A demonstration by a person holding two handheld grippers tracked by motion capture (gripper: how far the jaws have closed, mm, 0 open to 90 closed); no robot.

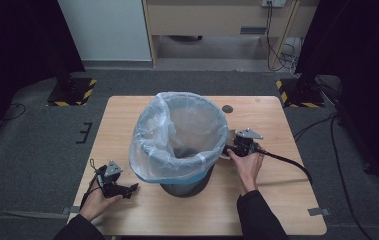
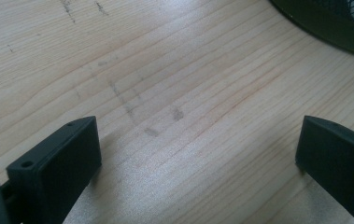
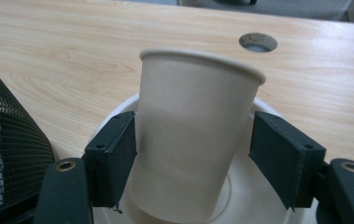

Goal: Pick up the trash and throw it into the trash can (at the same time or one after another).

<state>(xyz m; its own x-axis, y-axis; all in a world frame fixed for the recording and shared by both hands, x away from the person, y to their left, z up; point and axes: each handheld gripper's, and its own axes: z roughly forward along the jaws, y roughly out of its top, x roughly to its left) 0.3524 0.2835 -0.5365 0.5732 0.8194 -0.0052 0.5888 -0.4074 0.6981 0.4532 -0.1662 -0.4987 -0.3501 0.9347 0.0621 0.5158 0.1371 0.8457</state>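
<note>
Paper cup (image 3: 193, 140) upright on white plate (image 3: 258, 196), right gripper (image 3: 193, 158) jaws straddling it; left gripper (image 2: 198, 158) jaws spread.

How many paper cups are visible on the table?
1. The paper cup stands on a white plate, between the right gripper jaws, beside the bin, which may hide others.

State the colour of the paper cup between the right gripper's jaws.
Plain pale beige paper cup, clearest in the right gripper view.

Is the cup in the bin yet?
Not yet. The bin already has its bag fitted. Right now the right tongs sit around the paper cup, which stands on a white plate beside the bin. The left tongs wait open over the table. Lifting and dropping remain.
</note>
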